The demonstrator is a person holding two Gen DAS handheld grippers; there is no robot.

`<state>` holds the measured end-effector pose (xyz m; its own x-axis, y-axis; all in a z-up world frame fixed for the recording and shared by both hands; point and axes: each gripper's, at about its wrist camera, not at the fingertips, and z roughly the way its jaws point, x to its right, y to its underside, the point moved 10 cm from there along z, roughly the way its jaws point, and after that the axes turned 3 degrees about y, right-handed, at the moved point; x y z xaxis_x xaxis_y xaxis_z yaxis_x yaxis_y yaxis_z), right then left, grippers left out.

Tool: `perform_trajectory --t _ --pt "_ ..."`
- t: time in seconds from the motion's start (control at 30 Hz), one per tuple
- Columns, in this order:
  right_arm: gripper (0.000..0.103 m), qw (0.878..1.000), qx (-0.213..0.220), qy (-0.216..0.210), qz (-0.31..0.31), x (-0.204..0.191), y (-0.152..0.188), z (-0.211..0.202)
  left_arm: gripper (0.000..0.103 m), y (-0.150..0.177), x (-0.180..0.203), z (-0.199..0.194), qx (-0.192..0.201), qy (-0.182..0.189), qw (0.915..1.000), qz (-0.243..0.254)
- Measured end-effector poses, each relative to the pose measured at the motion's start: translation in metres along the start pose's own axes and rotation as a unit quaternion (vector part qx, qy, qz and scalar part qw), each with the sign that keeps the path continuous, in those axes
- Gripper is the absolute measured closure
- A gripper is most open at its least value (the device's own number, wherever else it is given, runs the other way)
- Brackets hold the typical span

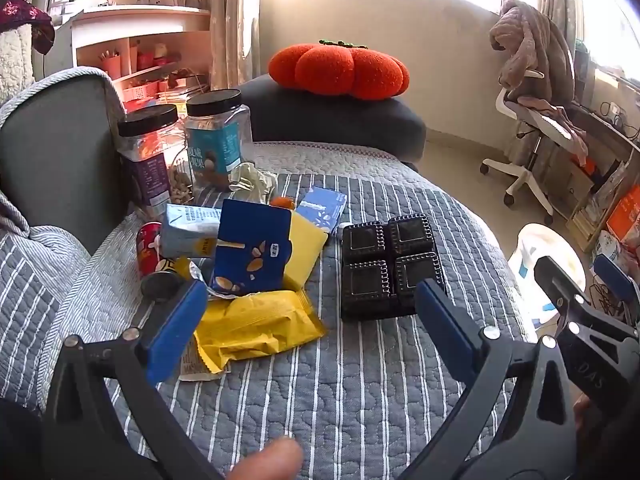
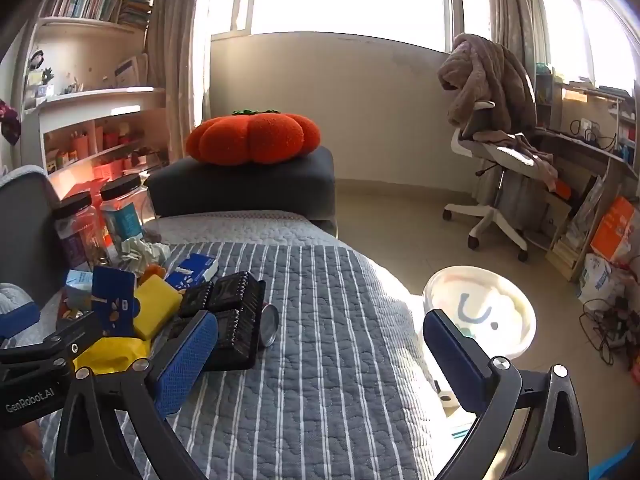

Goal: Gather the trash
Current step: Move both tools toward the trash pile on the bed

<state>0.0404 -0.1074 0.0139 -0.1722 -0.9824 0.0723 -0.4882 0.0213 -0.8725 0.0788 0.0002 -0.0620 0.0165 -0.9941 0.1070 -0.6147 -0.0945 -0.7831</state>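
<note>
Both claws hang above a grey quilted cover with white stripes, angled down at the litter heaped on it. The left gripper stands spread wide with nothing between its blue pads; the crumpled yellow wrapper lies just past its left pad, partly hidden behind it. Above the wrapper leans a dark blue snack pouch, with a pale blue drink carton and a red can to its left. A black plastic four-cell tray sits just ahead of the right pad.

The right gripper is likewise fully open and empty. The same black tray lies just behind its left pad, a small metal can on its side beside the tray, inside the span of the jaws (not touched). Beyond the right pad, down on the floor, stands a round white bin off the edge of the cover.
</note>
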Motion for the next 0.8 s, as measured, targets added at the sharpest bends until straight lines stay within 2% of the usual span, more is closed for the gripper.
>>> perform_trajectory --t 0.8 --pt "0.000 1.000 -0.004 -0.001 -0.001 0.0005 0.0028 0.0017 0.000 -0.0015 -0.0002 0.0006 0.001 0.000 1.0000 0.001"
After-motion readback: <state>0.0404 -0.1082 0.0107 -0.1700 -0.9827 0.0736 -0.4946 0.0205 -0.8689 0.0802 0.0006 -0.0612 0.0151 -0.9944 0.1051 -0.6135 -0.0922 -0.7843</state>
